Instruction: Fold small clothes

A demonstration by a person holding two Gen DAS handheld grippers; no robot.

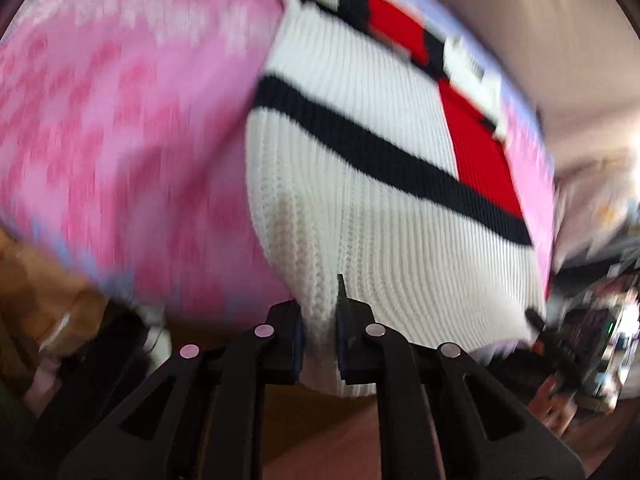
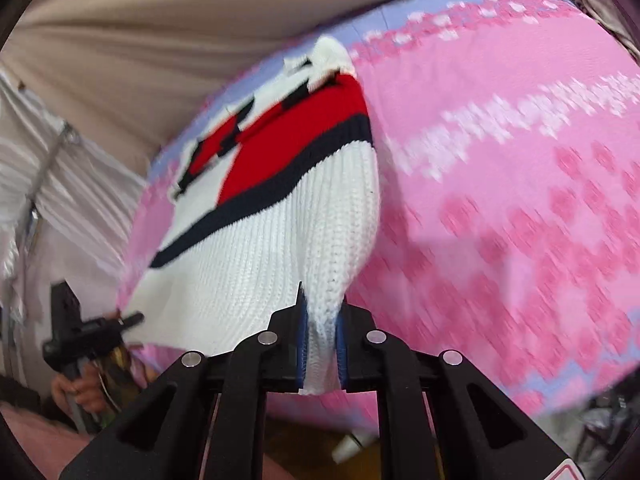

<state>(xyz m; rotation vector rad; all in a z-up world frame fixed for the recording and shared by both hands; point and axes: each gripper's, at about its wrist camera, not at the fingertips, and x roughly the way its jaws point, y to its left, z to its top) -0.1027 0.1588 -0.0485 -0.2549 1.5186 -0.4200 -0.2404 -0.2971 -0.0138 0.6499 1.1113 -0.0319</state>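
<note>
My left gripper [image 1: 320,336] pinches one near corner of the white knit sweater [image 1: 384,200], and my right gripper [image 2: 322,344] is clamped on the other corner. The sweater lies on the pink patterned blanket [image 2: 500,200]; its far end looks folded, though blur hides detail.

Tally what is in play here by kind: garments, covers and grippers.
Sweaters: 1, the white ribbed sweater
Covers: 1, the pink patterned cover beneath it
Grippers: 2, the left gripper and the right gripper, each clamped on the sweater's hem
Total: 4
</note>
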